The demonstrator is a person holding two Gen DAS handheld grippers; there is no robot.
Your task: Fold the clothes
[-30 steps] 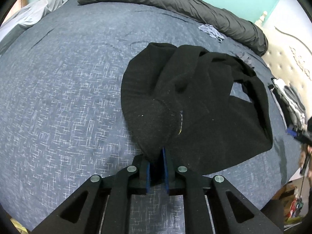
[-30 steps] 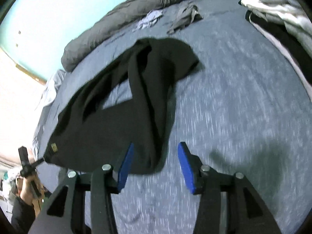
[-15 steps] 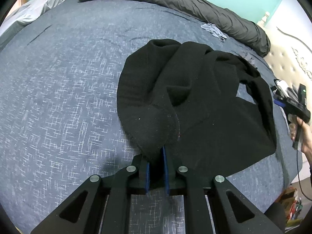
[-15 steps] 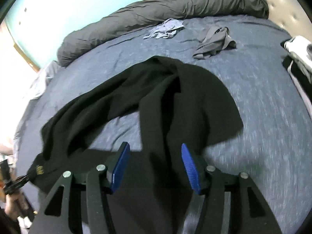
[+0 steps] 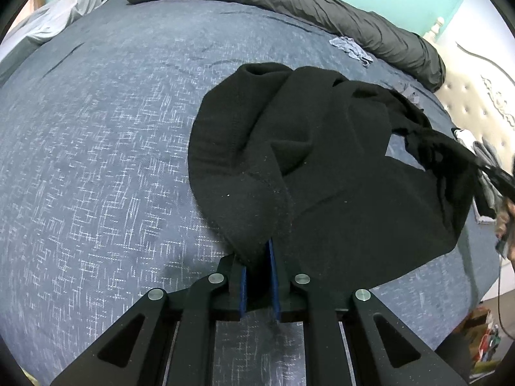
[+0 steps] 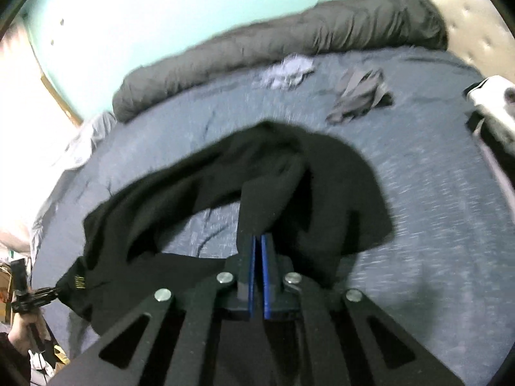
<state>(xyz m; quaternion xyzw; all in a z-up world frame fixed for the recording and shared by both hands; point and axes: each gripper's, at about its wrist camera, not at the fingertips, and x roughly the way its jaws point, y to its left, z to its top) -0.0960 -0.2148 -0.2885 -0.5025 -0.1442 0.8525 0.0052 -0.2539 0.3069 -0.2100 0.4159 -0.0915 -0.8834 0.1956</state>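
Two grippers grip one black fleece garment (image 5: 322, 173) that lies rumpled on the blue-grey crosshatch-print bedspread (image 5: 96, 160); the left gripper (image 5: 257, 276) has its blue pads nearly together, pinching a bunched, rounded fold of the nubbly cloth, and the right gripper (image 6: 257, 273) has its pads pressed all but flat together on a narrow strip of the same garment (image 6: 289, 173); the left wrist view shows the fabric's stitched hem and lint specks crisply, plus a tufted cream headboard (image 5: 476, 96) at right; the right wrist view is motion-blurred, yet alone shows a small gold label (image 6: 79, 281) at the garment's far corner, a crumpled dark grey cloth (image 6: 360, 96) and a pale blue-grey one (image 6: 289, 72) farther up the bed; both views show the long, wrinkled dark grey duvet roll (image 5: 289, 3) against the turquoise wall (image 6: 161, 9)
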